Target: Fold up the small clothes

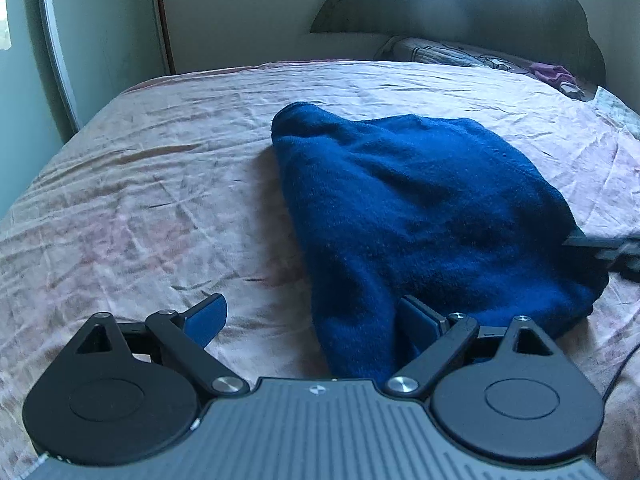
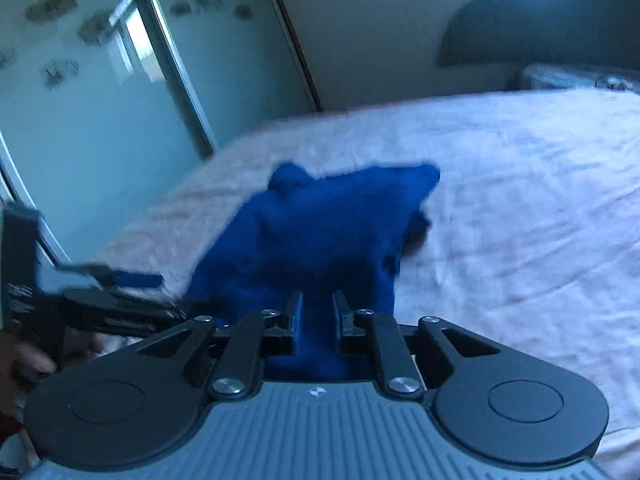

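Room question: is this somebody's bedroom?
Most likely a bedroom. A blue garment lies on a bed with a pink sheet, a headboard behind, and sliding wardrobe doors alongside.

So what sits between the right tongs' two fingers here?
A fold of the dark blue fleece garment fills the gap between the right tongs, seen in the right wrist view.

The right hand-held gripper (image 2: 316, 320) pinches the blue garment (image 2: 316, 224) above the pink bedsheet (image 2: 520, 200).

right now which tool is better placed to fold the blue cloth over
Right, probably. The right tool already has the blue cloth between its fingers near the edge, while the left tool stands wide open beside it on the pink sheet.
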### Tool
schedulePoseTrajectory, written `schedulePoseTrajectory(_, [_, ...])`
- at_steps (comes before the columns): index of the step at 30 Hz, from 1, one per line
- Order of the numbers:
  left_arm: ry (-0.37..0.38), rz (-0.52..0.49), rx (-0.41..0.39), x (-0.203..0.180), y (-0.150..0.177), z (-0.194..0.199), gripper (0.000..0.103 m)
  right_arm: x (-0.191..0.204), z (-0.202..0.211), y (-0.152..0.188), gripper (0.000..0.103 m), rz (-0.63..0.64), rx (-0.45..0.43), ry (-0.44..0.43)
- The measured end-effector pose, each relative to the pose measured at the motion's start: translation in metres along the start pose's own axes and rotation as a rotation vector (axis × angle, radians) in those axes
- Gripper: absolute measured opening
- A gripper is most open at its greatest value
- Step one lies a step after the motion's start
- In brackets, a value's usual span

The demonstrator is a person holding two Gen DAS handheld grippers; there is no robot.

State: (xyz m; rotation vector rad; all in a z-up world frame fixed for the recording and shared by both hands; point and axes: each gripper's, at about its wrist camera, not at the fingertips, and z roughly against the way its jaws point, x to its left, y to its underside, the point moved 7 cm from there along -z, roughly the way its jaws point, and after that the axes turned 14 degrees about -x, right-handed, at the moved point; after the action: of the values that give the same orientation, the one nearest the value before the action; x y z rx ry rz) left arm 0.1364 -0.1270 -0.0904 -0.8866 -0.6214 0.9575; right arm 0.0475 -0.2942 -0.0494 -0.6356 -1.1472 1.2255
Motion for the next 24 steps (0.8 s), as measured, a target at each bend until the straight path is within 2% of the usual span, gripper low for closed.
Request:
schedulePoseTrajectory(2, [0.001, 0.001, 0.003, 0.001, 0.001, 0.000, 0.096, -0.004, -0.012, 0.010, 0.024, 0.030, 0.050, 0.037])
schedulePoseTrajectory(4, [0.001, 0.003, 0.007, 0.002, 0.001, -0.001, 0.097, -0.004, -0.014, 0.014, 0.024, 0.037, 0.057, 0.038])
schedulePoseTrajectory(5, [0.002, 0.005, 0.008, 0.003, 0.001, -0.002, 0.098, -0.002, -0.012, 0.014, 0.031, 0.032, 0.049, 0.033])
schedulePoseTrajectory(7, [0.001, 0.010, 0.008, 0.004, -0.001, -0.003, 0.098, -0.003, -0.008, 0.008, 0.055, 0.016, 0.029, 0.011])
schedulePoseTrajectory(8, [0.001, 0.014, 0.006, 0.004, -0.002, -0.004, 0.098, -0.005, -0.004, 0.003, 0.080, 0.005, 0.006, 0.014])
schedulePoseTrajectory(9, [0.000, 0.021, 0.004, 0.005, -0.004, -0.004, 0.098, -0.007, -0.003, -0.002, 0.092, 0.005, -0.018, 0.029])
schedulePoseTrajectory(12, [0.005, 0.044, -0.006, 0.009, -0.011, -0.009, 0.098, -0.020, -0.003, -0.015, 0.092, 0.005, -0.059, 0.074])
schedulePoseTrajectory(15, [0.022, 0.089, -0.030, 0.017, -0.022, -0.020, 0.098, -0.037, -0.012, -0.027, 0.092, -0.062, -0.071, 0.062])
schedulePoseTrajectory(17, [0.038, 0.140, -0.025, 0.025, -0.029, -0.032, 0.100, -0.053, -0.025, -0.032, 0.092, -0.141, -0.056, 0.036])
schedulePoseTrajectory(20, [0.092, 0.231, 0.004, 0.034, -0.037, -0.056, 0.100, -0.074, -0.052, -0.035, 0.092, -0.285, -0.020, -0.029])
schedulePoseTrajectory(24, [0.167, 0.336, 0.039, 0.039, -0.042, -0.082, 0.099, -0.096, -0.084, -0.033, 0.092, -0.436, 0.007, -0.076])
